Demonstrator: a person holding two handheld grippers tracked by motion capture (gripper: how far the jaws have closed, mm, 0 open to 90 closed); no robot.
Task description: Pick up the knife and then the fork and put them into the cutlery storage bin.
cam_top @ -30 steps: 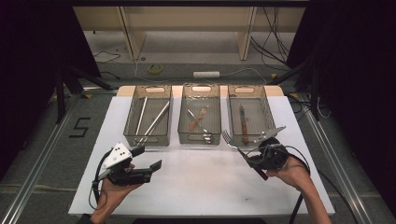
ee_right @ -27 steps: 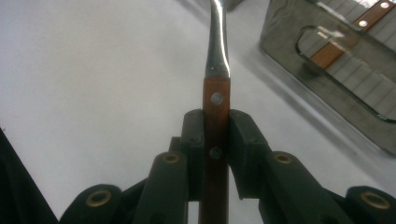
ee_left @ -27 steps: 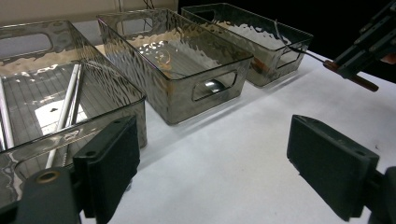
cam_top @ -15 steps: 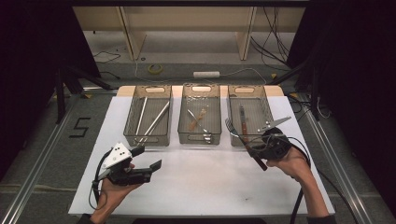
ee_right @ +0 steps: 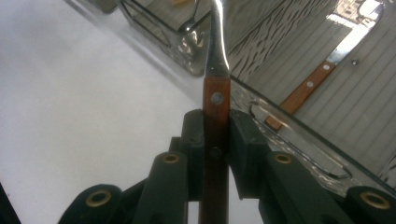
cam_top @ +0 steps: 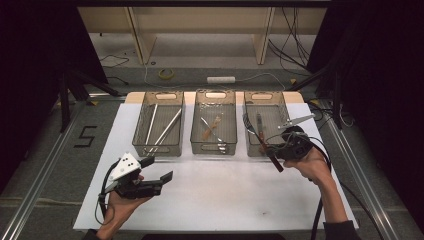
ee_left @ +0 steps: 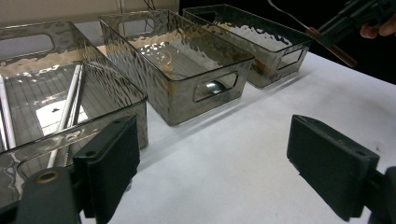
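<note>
R gripper (ee_right: 215,140) clamps wood-handled fork (ee_right: 215,98), rivets clear close-up; L gripper (ee_left: 210,172) wide open.

The table (cam_top: 210,200) is covered in plain white. At twelve o'clock on it stand three bins (cam_top: 214,127) of smoky grey-clear plastic with a rippled pattern and ribbed floors. Silver-coloured rods (cam_top: 165,131) lie in the ten o'clock bin. A tan wooden-handled piece (cam_top: 212,126) sits in the middle bin. The fork (ee_right: 216,93) has a reddish-brown wooden handle with silver rivets and a shiny steel neck, and a knife (ee_right: 322,77) with a matching brown handle lies in the two o'clock bin. The right gripper (ee_right: 215,140) is black with brass-coloured eyelets. The left gripper (cam_top: 159,170) is black, topped by a light grey plate with dark dots. On the grey floor at nine o'clock is a black "5" (cam_top: 86,136).
</note>
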